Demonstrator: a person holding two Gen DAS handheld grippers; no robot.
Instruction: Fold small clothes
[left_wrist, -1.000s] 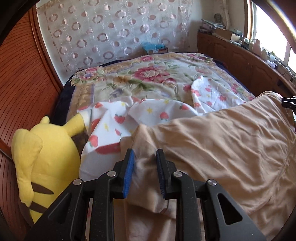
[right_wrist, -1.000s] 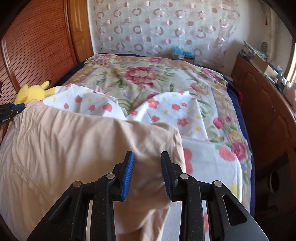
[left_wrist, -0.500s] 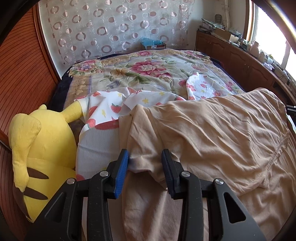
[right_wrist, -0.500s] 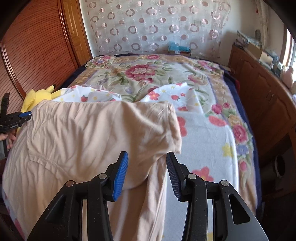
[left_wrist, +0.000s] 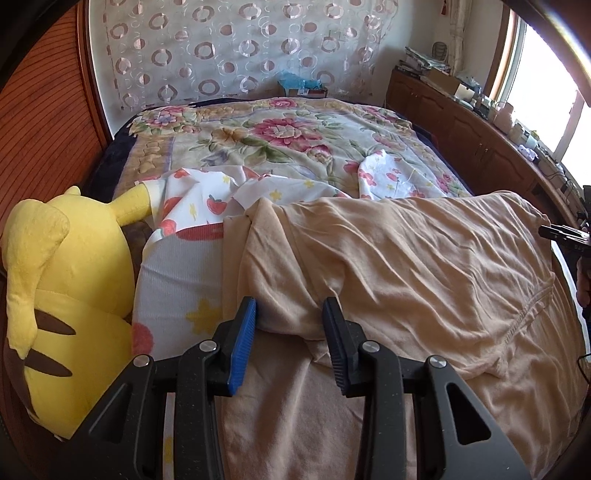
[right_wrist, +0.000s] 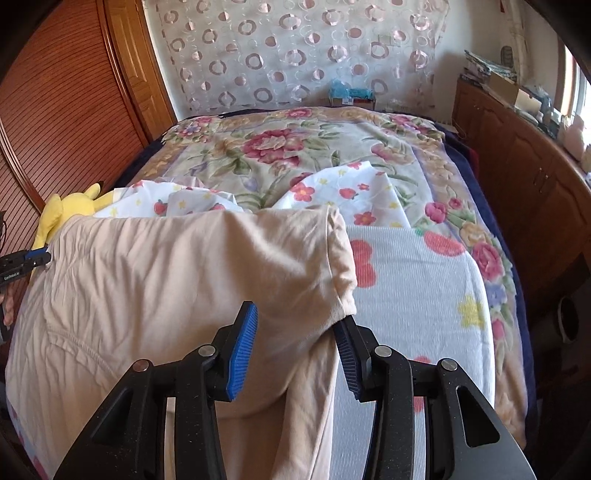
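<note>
My left gripper (left_wrist: 290, 334) points forward and low over the bed, its blue ribbed pads spread apart, released; a soft fold of the beige garment (left_wrist: 399, 266) bulges between them, touching neither pad firmly that I can see. My right gripper (right_wrist: 295, 341) sits in the same pose at the other end, its pads also parted, with the garment's rounded folded corner drooping between them (the right pad lies just under the hem). The garment (right_wrist: 184, 273) is a thin, wrinkled knit, doubled over on itself, lying across the near part of the bed between my two tools. Beneath it spreads a white ribbed blanket (right_wrist: 413, 295) with red and yellow flower prints. To my left leans a plush yellow toy (left_wrist: 62, 280) with brown stripes. Beyond lie crumpled white strawberry-print cloths (left_wrist: 207, 195), then a floral bedspread (left_wrist: 280, 136), and a sheer circle-patterned curtain (left_wrist: 229, 48).
</note>
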